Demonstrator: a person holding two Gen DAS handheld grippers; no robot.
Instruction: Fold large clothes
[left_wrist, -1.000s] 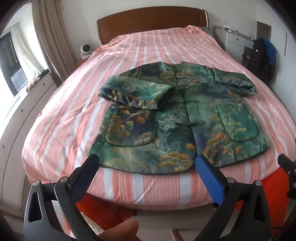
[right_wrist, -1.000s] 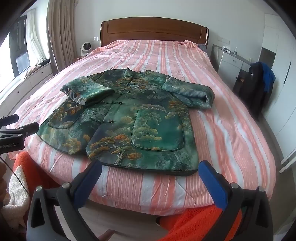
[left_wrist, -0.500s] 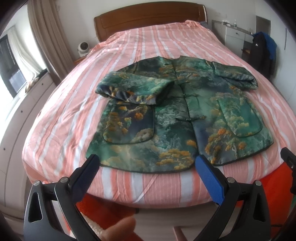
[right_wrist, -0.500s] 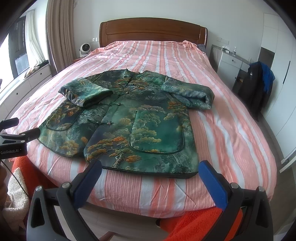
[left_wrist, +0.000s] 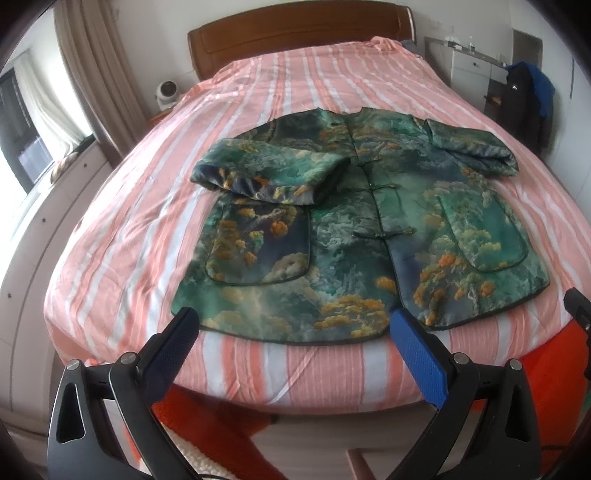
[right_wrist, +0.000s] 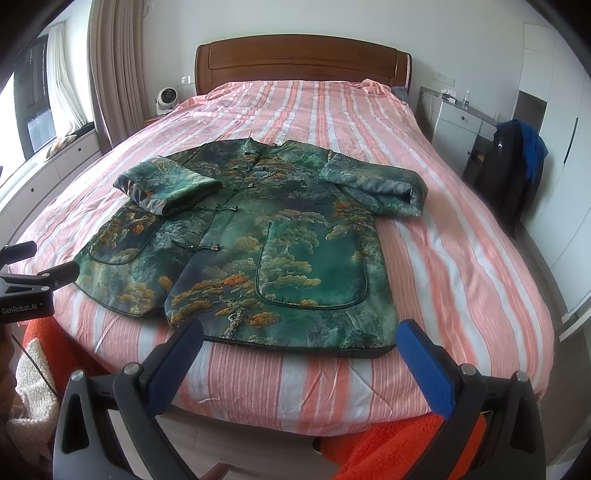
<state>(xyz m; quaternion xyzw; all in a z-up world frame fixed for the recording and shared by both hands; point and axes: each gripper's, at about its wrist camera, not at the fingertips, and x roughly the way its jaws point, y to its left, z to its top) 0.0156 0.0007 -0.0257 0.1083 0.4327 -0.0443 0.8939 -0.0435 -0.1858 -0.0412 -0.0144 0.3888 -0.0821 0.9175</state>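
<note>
A green patterned jacket (left_wrist: 354, 236) (right_wrist: 258, 236) with orange tree motifs lies face up on the striped bed, buttoned down the front. Both sleeves are folded in at the shoulders; the left sleeve (left_wrist: 266, 173) rests across the chest, the right sleeve (right_wrist: 376, 184) is bunched at the side. My left gripper (left_wrist: 291, 332) is open, just short of the jacket's hem near the foot of the bed. My right gripper (right_wrist: 299, 343) is open too, close before the hem on the right half. Neither holds anything.
The bed (right_wrist: 461, 258) has a pink and white striped cover and a wooden headboard (right_wrist: 303, 62). Orange fabric (right_wrist: 391, 446) lies below the foot edge. A dark coat (right_wrist: 513, 166) hangs on the right by a white cabinet (right_wrist: 454, 122). A white drawer unit (left_wrist: 33, 221) runs along the left.
Both grippers have moved forward toward the jacket's hem, and the jacket now looks larger and closer. Both stay open.
</note>
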